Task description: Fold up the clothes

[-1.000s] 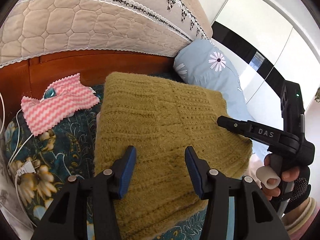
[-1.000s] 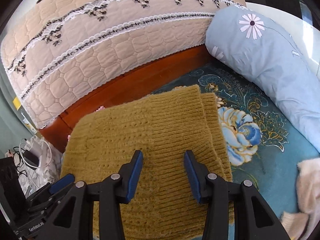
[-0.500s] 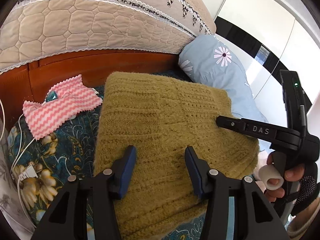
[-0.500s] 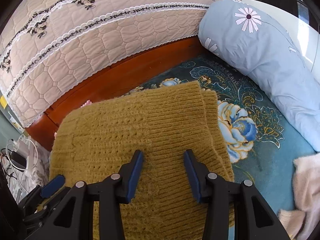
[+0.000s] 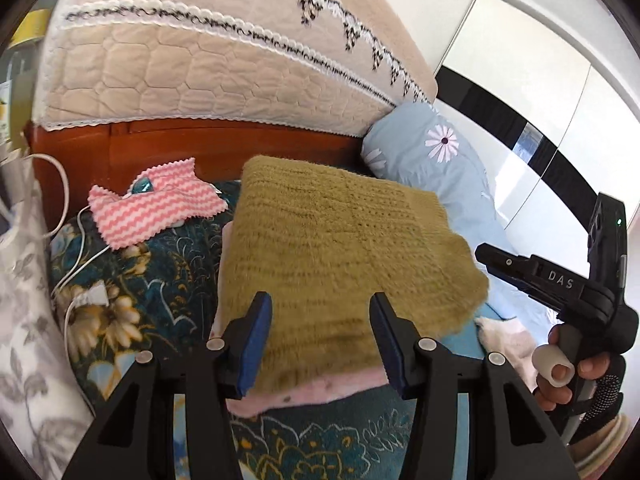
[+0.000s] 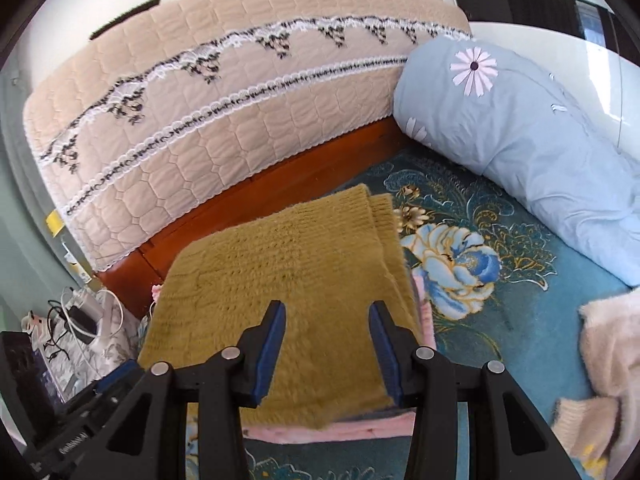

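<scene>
A folded olive knit sweater (image 5: 340, 248) (image 6: 288, 280) lies flat on a folded pink garment (image 5: 304, 394) (image 6: 340, 426), on a bed with a teal floral cover (image 6: 500, 320). My left gripper (image 5: 320, 308) hovers open over the sweater's near edge, its blue pads clear of the knit. My right gripper (image 6: 326, 312) is open too, above the same near edge further right. In the left wrist view a hand holds the right gripper (image 5: 560, 280) beside the sweater's right corner. The left gripper's body (image 6: 80, 420) shows at the lower left of the right wrist view.
A pink-and-white zigzag cloth (image 5: 152, 208) and a white charger cable (image 5: 76, 264) lie left of the sweater. A light blue daisy-print pillow (image 6: 540, 140) rests on the right. A cream fluffy garment (image 6: 608, 360) sits at the near right. The quilted beige headboard (image 5: 200, 72) stands behind.
Both grippers have drawn back from the sweater and lifted a little. The sweater looks smaller, and the pink garment under its near edge has come into view.
</scene>
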